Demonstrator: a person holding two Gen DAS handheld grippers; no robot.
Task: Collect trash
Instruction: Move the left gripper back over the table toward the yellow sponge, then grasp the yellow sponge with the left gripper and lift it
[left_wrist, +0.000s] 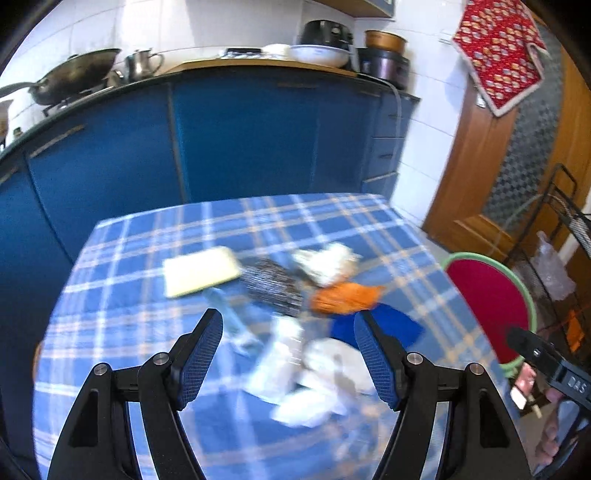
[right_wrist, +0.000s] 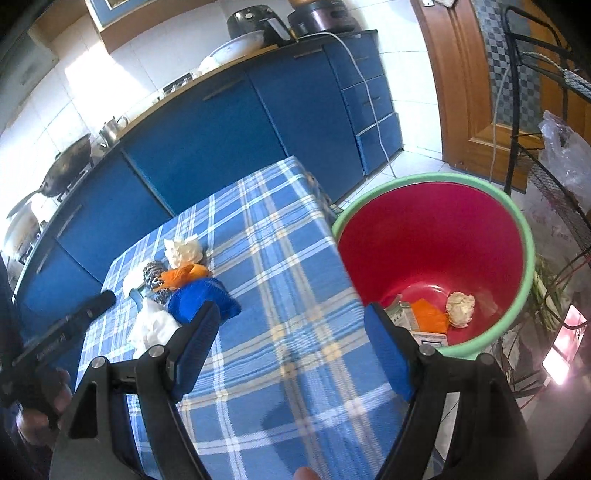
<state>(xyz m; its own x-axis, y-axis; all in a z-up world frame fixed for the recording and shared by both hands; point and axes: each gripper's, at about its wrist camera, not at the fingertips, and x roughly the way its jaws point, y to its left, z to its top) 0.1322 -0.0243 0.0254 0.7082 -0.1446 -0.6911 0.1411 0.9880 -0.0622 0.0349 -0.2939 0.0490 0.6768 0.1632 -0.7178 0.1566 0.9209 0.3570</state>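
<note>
Left gripper (left_wrist: 288, 325): I see my jaws spread wide, nothing between them, above the trash.
Right gripper (right_wrist: 291, 321): mine too stands agape and empty, over the table (right_wrist: 288, 369) edge.
Trash (right_wrist: 177, 291): a blurred heap of white, orange and blue scraps mid-table.
Bin (right_wrist: 524, 236): red, green-rimmed, beside the table; I see a few scraps (right_wrist: 460, 308) at its bottom.

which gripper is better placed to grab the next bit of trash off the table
Left, probably. The left gripper is open and aimed over the trash pile on the table. The right gripper, also open and empty, faces bare cloth beside the red bin.
</note>
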